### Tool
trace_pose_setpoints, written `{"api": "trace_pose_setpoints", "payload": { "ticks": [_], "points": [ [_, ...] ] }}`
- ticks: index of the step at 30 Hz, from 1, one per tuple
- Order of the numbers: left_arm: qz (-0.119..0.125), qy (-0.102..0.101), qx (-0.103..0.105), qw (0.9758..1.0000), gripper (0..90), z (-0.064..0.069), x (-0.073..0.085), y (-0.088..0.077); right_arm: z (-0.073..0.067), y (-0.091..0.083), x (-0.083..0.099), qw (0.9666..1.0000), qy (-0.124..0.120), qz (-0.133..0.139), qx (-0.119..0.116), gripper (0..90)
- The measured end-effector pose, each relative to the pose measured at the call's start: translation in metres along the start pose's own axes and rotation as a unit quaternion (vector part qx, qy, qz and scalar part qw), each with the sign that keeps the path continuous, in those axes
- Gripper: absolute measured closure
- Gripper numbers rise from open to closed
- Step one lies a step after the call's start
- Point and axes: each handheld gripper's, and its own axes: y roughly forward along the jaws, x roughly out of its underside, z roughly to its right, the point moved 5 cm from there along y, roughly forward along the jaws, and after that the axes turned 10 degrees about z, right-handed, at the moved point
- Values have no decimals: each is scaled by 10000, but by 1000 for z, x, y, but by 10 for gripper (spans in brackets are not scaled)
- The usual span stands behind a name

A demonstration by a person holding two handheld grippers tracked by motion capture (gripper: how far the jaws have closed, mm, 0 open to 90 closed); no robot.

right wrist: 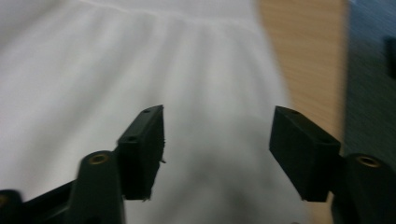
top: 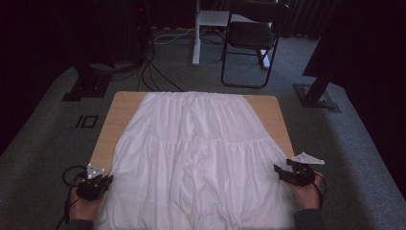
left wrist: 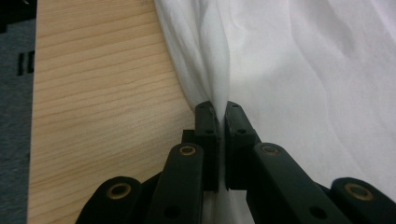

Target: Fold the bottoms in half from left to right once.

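Skirt [top: 196,153]: white, spread flat over the table [top: 122,110], long axis near to far.
Left tool [top: 106,181]: I see it clamped on the near-left hem.
Right tool [top: 282,171]: jaws apart above the near-right hem, which lies just inward.

Skirt [top: 201,158] hem beyond bottom edge

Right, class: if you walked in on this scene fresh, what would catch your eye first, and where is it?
A big white skirt spread over most of the wooden table. At its near left edge, the left tongs are shut on a pinched fold of the cloth. At the near right edge, the right tongs hang open over the fabric, gripping nothing.
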Motion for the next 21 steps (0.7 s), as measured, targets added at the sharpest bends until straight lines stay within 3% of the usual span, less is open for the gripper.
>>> {"api": "trace_pose_setpoints", "payload": {
  "ticks": [2, 5, 7, 8, 11, 13, 15, 21],
  "points": [
    [46, -19, 17, 10000, 863, -1, 1, 0, 14, -2, 12, 9996, 175, -115, 181, 291],
    [-24, 267, -185, 9995, 868, 1, 0, 0, 23, 0, 27, 9988, 274, -318, 248, 278],
    [-54, 271, -246, 9993, 872, -3, -1, -1, 25, 4, 35, 9981, 338, -471, 190, 306],
    [-47, 270, -334, 9991, 874, -7, 0, -2, 25, 4, 35, 9984, 275, -447, 215, 333],
    [-14, 240, -492, 9985, 876, -17, 1, -6, 21, 2, 33, 9986, 185, -490, 96, 527],
    [19, 262, -630, 9977, 876, -25, 0, -11, 17, 1, 32, 9985, 139, -529, 2, 703],
    [70, 251, -764, 9967, 877, -34, 0, -15, 15, 0, 32, 9983, 118, -570, -34, 800],
    [124, 152, -1325, 9910, 878, -73, -2, -26, 5, -4, 34, 9981, 143, -562, -223, 853]
  ]
}}
